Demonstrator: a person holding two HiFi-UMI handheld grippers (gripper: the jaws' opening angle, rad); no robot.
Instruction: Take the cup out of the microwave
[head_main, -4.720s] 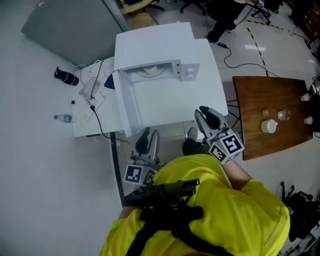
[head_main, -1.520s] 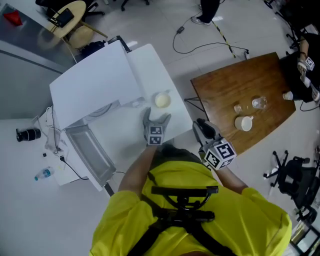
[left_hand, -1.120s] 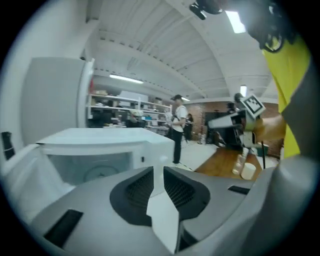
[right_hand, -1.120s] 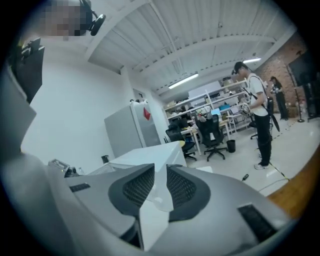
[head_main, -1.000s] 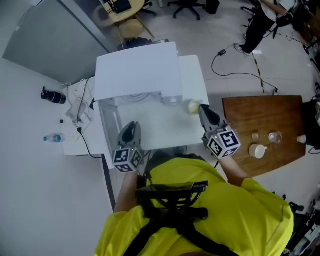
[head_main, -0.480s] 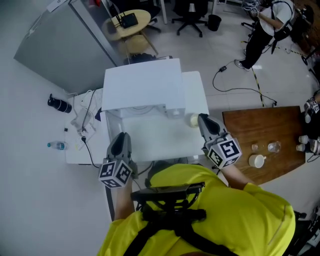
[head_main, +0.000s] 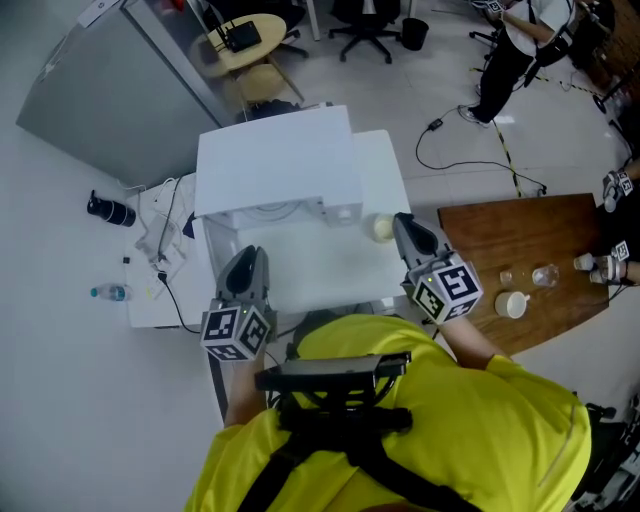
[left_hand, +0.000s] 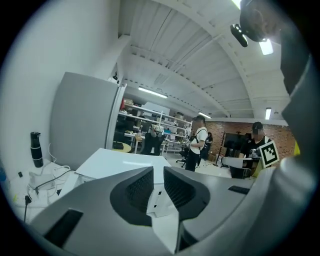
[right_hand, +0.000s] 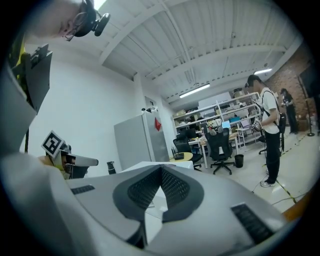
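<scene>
A small cream cup stands on the white table, just right of the white microwave, whose open front faces me. My right gripper hovers close beside the cup, shut and empty. My left gripper is over the table's front left, shut with nothing in it. Past the left gripper, the left gripper view shows the microwave's top. In the right gripper view the right gripper has its tips together, and the cup is hidden.
A wooden table at the right carries a white mug and small glasses. Cables, a black cylinder and a plastic bottle lie left of the microwave. People and office chairs are at the back.
The left gripper, at the cup a second and a half ago, has drawn back to the front left without it. The cup stays on the table. Both grippers have risen slightly.
</scene>
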